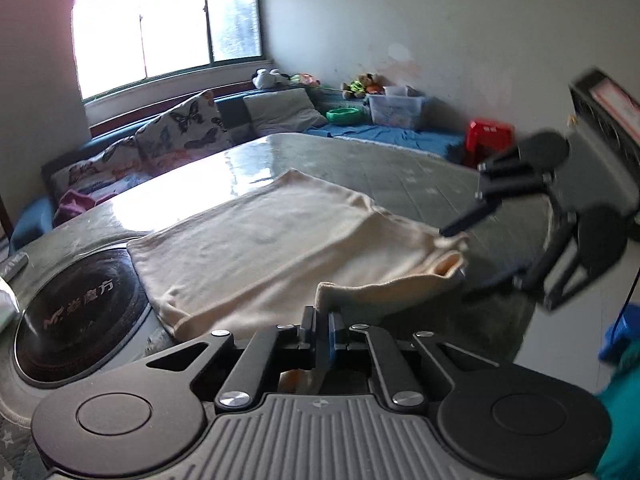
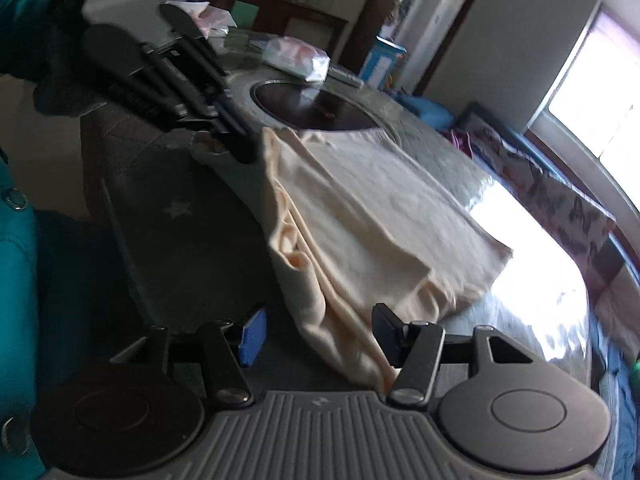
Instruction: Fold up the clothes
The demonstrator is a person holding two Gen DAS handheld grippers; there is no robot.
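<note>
A cream-coloured garment [image 1: 260,248] lies partly folded on the grey quilted table cover [image 1: 400,176]. My left gripper [image 1: 322,320] is shut on the garment's near edge; the right wrist view shows it [image 2: 240,148] pinching the cloth at the table's edge. My right gripper [image 2: 316,334] is open, its fingers either side of the garment's [image 2: 380,216] hanging corner. In the left wrist view it [image 1: 472,248] hovers open at the garment's right corner.
A round black induction plate [image 1: 76,316] is set in the table beside the garment. A wrapped white packet [image 2: 296,58] lies beyond it. Butterfly-print cushions [image 1: 168,136] line the bench under the window. A red stool [image 1: 488,136] stands past the table.
</note>
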